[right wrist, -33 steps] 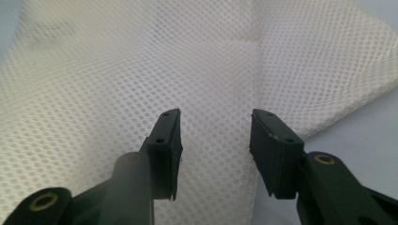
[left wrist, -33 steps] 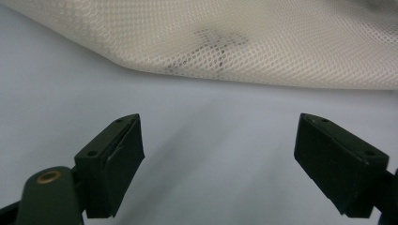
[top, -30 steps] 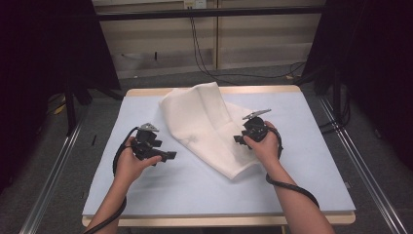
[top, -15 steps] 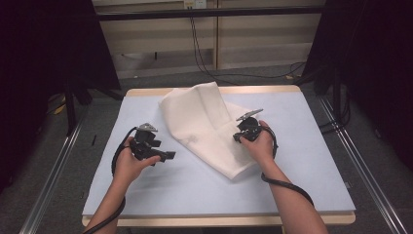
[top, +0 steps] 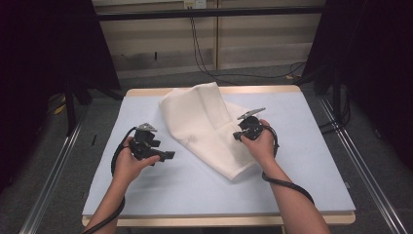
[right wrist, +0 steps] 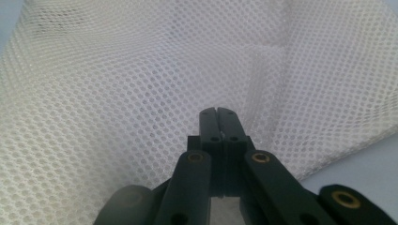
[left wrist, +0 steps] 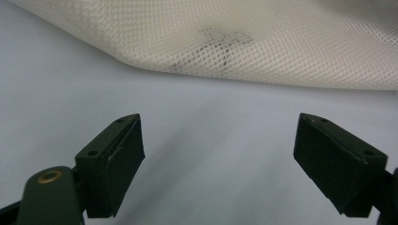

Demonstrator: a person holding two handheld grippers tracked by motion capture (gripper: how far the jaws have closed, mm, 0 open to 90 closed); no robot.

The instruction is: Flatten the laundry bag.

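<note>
The mesh cloth [top: 209, 129] lies crumpled across the middle of the tabletop [top: 302, 161], running from the far edge down to a corner near the person's right hand; the right hand-held gripper [top: 237, 134] sits on its right side, and its jaws have just been closing and now stand pressed together. In the right gripper view the tips [right wrist: 218, 123] meet against the mesh [right wrist: 117, 93], so it looks like a pinch on a thin layer, though I cannot tell whether the fabric is truly caught between the pads. The left hand-held gripper [top: 168, 156] waits spread on the bare tabletop just beside the cloth's left edge; its view shows that edge [left wrist: 225, 44] a little beyond the open jaws.

To do this step well, I judge the right grip should be proved first with a slight lift; if the mesh slips, re-pinch deeper. The left should slide forward low, take the hem, not a fold, and close fully; then both can draw apart evenly to flatten the cloth without dragging it off the far edge.
</note>
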